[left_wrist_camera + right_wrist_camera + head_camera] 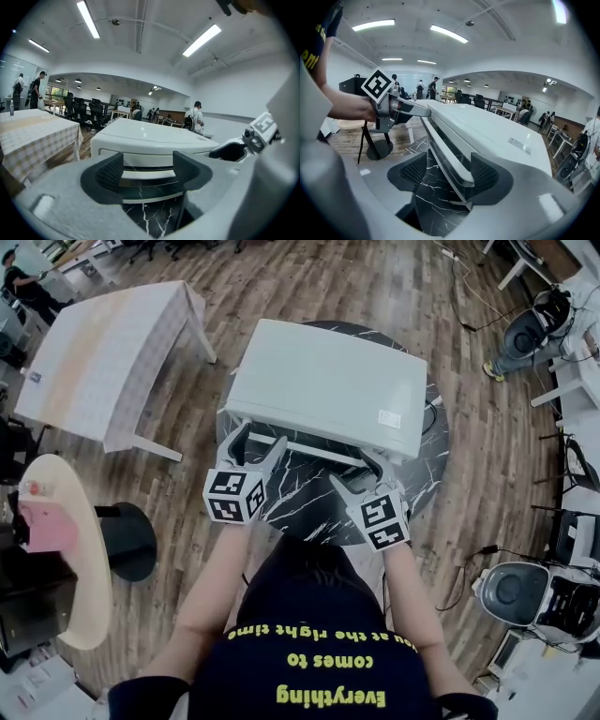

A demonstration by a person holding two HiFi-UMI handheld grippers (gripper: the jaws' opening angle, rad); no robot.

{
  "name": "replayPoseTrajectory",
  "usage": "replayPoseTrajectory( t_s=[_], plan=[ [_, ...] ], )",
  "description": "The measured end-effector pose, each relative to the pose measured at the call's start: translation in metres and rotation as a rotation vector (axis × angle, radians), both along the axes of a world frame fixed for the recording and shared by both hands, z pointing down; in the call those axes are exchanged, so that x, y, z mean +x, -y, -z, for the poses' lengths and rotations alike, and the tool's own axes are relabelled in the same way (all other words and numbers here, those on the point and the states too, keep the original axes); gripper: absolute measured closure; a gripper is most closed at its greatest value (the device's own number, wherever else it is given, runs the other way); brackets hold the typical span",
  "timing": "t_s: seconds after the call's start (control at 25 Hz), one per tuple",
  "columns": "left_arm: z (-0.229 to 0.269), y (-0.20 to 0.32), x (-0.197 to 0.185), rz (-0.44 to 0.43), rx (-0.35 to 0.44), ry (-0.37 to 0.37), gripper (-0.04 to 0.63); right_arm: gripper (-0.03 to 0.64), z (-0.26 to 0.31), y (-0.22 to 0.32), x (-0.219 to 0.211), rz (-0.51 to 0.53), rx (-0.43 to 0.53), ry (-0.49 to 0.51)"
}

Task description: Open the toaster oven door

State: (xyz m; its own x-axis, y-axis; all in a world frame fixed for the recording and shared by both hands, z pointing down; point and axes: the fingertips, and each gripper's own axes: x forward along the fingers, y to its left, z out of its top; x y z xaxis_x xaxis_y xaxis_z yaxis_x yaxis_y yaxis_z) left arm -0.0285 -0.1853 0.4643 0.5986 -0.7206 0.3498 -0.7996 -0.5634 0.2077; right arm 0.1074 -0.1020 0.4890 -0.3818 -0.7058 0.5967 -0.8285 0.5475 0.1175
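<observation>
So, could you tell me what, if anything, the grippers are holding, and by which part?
Nothing is held: the left gripper and right gripper both stand open at the door handle.

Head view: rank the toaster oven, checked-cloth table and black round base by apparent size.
1. toaster oven and checked-cloth table: too alike to rank.
2. black round base: clearly smallest.
</observation>
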Motion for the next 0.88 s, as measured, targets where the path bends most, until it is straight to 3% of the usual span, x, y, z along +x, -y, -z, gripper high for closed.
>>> replayPoseTrajectory(
  t_s=[0.24, 0.52, 0.72, 0.88],
  plan=[
    [-0.004, -0.004, 0.006, -0.045, 0.002, 0.047, 0.289, 0.338, -0.002, -0.001, -0.003, 0.038, -0.076, 0.011],
    [-0.004, -0.024, 0.007, -0.054, -0.009, 0.007, 0.334, 0.36, 0.001, -0.013, -0.011, 0.025, -0.129, 0.158],
    [0.022, -0.044, -0.001, -0.043, 0.077, -0.049, 0.41, 0.379, 0.001, -0.033, -0.023, 0.025, -0.172, 0.274],
    [0.02, -0.054, 0.005, -0.077, 0.087, -0.048, 0.459, 0.39, -0.01, -0.055, -0.035, 0.046, -0.215, 0.293]
  ],
)
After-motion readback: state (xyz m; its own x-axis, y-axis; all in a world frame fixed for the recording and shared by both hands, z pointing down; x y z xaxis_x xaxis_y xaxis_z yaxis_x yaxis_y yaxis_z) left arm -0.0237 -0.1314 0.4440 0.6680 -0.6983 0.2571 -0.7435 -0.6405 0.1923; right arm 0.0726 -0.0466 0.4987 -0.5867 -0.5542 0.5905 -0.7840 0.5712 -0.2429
